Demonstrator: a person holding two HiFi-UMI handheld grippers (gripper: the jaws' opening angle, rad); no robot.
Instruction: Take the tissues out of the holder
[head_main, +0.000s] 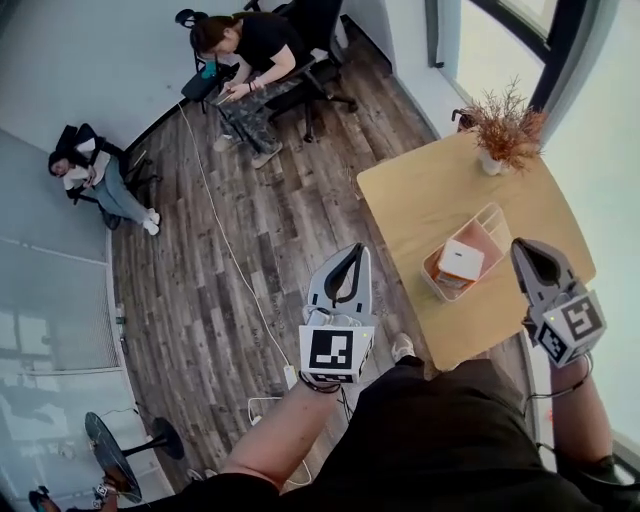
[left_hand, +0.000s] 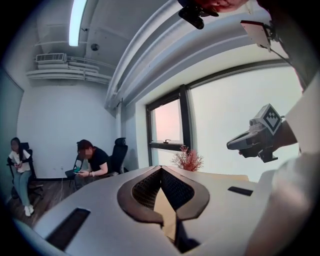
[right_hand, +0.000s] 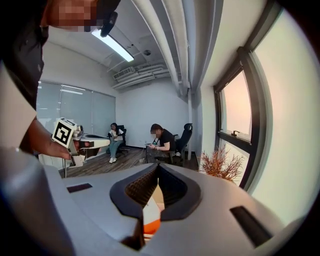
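A white pack of tissues (head_main: 461, 259) lies in an orange holder with a white rim (head_main: 489, 224) near the front of the light wooden table (head_main: 420, 190). My right gripper (head_main: 520, 243) hangs just right of the holder, jaws shut and empty. In the right gripper view (right_hand: 158, 165), a strip of the white tissues (right_hand: 149, 214) and the orange holder (right_hand: 151, 228) shows low between the jaws. My left gripper (head_main: 358, 247) is over the floor, left of the table's edge, shut with nothing in it. Its tips meet in the left gripper view (left_hand: 161, 168).
A vase of dried reddish twigs (head_main: 505, 135) stands at the table's far side. Two people sit on chairs (head_main: 250, 60) (head_main: 95, 175) by the far wall. A white cable (head_main: 225, 235) runs across the wooden floor. A fan base (head_main: 110, 455) is at the lower left.
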